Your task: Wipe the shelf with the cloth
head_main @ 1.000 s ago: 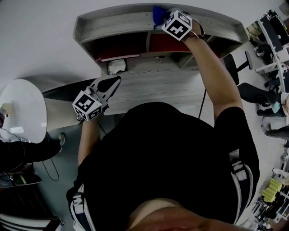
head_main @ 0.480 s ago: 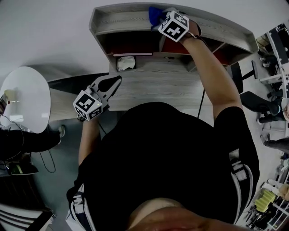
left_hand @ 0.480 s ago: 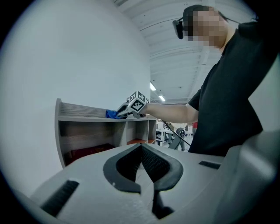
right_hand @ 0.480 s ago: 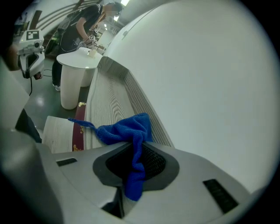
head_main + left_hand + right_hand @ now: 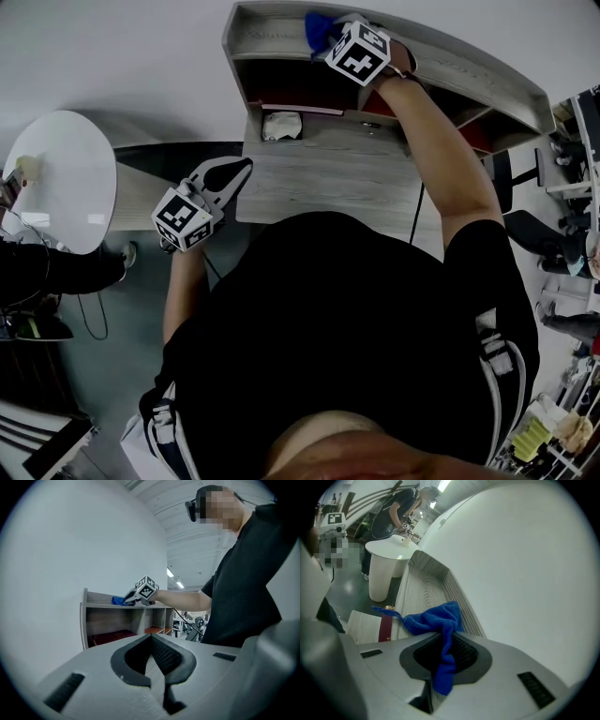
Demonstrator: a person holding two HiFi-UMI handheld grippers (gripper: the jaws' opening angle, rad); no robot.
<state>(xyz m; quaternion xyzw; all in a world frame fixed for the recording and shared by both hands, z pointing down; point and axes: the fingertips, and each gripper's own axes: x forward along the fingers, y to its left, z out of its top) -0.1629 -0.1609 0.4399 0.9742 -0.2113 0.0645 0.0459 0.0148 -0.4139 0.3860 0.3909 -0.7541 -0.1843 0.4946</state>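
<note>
The grey wooden shelf unit (image 5: 272, 37) stands at the back of a desk against a white wall. My right gripper (image 5: 330, 39) lies on the shelf's top board near its left end, shut on a blue cloth (image 5: 317, 28). In the right gripper view the cloth (image 5: 433, 618) hangs from between the jaws of this gripper (image 5: 445, 644) and spreads onto the top board (image 5: 419, 590). My left gripper (image 5: 236, 171) hovers low over the desk's left edge, shut and holding nothing. The left gripper view shows its own jaws (image 5: 151, 638) closed, with the shelf (image 5: 124, 620), the cloth (image 5: 117, 601) and the right gripper (image 5: 132, 597) beyond.
The grey desk (image 5: 328, 183) lies under the shelf. A crumpled white object (image 5: 281, 125) sits in the left compartment, below a red panel (image 5: 291, 107). A white round table (image 5: 56, 192) stands at the left. Office chairs (image 5: 525, 234) stand at the right.
My right gripper has slid the cloth along the top board toward the shelf's left end. The head view has swung left. The left gripper has held still.
</note>
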